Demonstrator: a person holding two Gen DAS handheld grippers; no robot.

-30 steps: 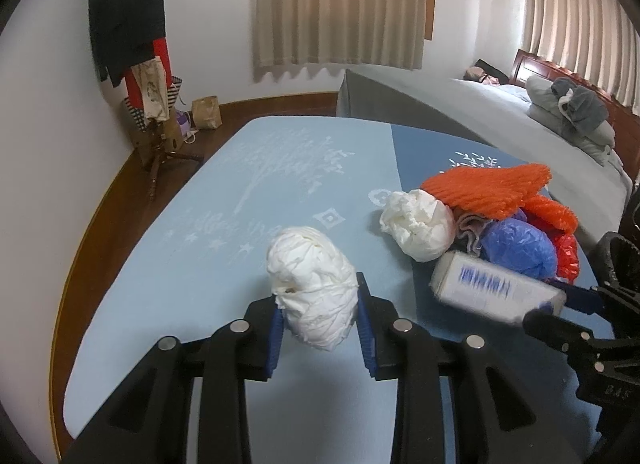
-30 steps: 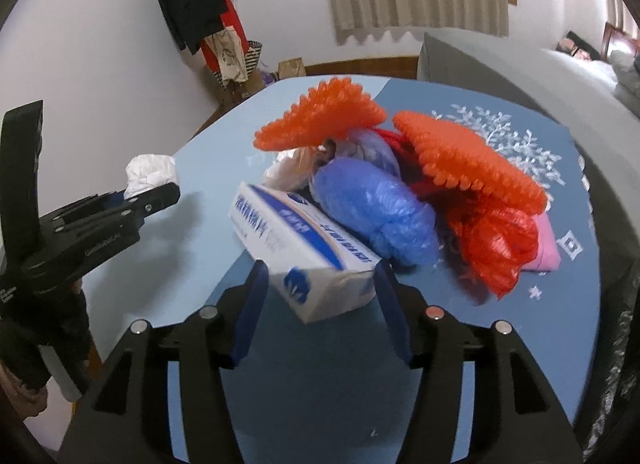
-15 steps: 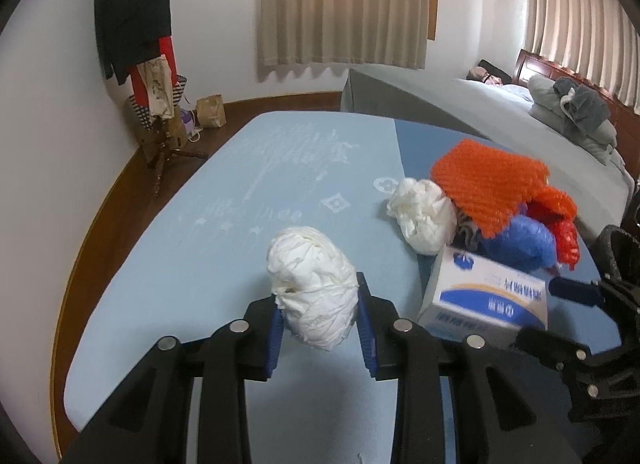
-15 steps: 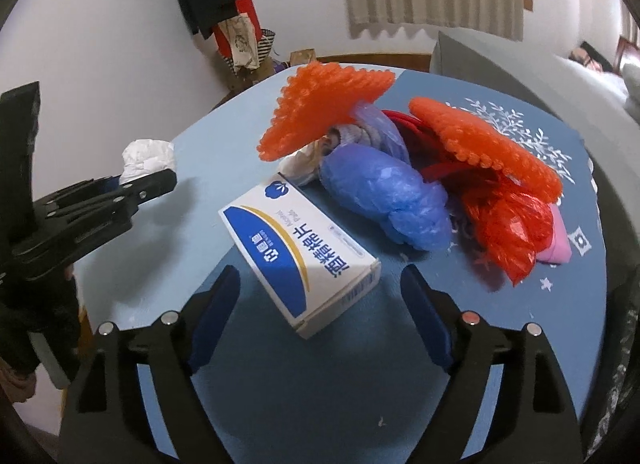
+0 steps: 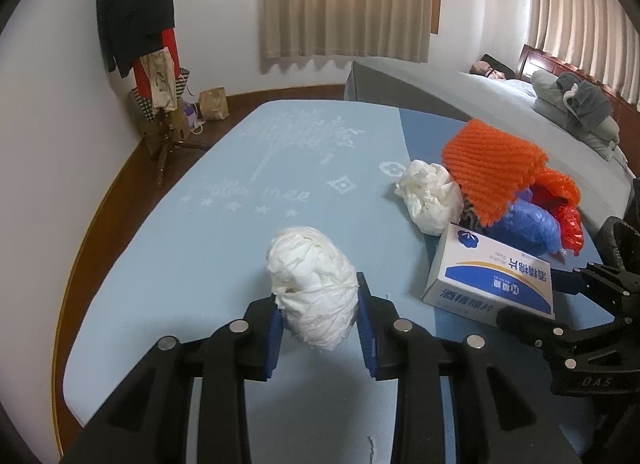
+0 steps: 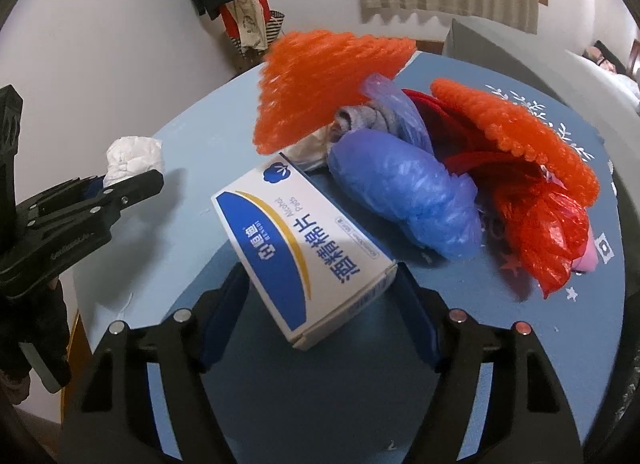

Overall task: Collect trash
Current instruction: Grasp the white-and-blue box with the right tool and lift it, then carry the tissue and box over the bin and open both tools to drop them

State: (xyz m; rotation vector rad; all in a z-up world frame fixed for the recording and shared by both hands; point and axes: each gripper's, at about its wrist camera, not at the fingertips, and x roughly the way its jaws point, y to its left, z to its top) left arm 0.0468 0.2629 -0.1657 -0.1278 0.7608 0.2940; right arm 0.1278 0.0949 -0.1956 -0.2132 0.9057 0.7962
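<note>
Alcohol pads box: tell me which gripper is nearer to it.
Right. The right gripper straddles the alcohol pads box, its jaws just closing in around it. The left gripper sits off to the side, clamped on a white paper wad.

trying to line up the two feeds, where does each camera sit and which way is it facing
Left wrist: sits on the left gripper, looking down along its fingers, shut on a white paper wad, across the blue cloth; the right gripper shows at right.
Right wrist: sits on the right gripper, facing the alcohol pad box between its fingers and the trash pile; the left gripper shows at left.
Shared: box, wad, orange foam net, curtains.
</note>
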